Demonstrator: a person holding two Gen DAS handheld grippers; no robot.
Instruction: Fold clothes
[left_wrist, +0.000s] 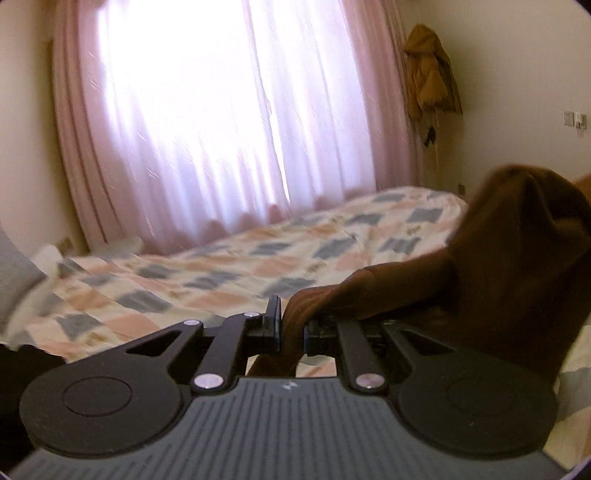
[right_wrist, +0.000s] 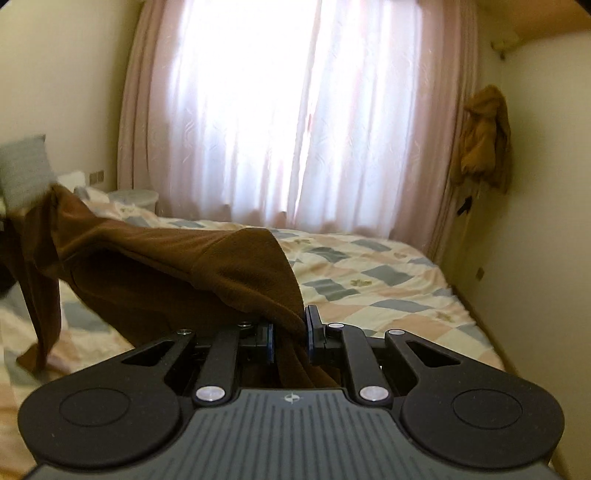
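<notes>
Bedding comes first by size: the bed (right_wrist: 388, 280), under a patchwork quilt of grey-blue, peach and cream squares, fills the space below both cameras and is likely where the fold will be laid. Behind it a pink curtain (right_wrist: 295, 110) glows with daylight, and a mustard jacket (right_wrist: 484, 136) hangs by the right wall, apart from the work.

Next, the brown garment (right_wrist: 166, 266), the piece being folded. It is lifted off the quilt and hangs between the two grippers, with a narrow part trailing down at the left of the right wrist view until its end meets the bed. Holding it up by two points probably lets the cloth hang and straighten before it is laid flat.

Smallest, the holds. The right gripper (right_wrist: 290, 338) is clamped on a bunched fold of brown cloth that fills the gap between its blue pads. The left gripper (left_wrist: 291, 328) is likewise pinched on a twisted edge of the garment, whose bulk rises to the right in that view.
</notes>
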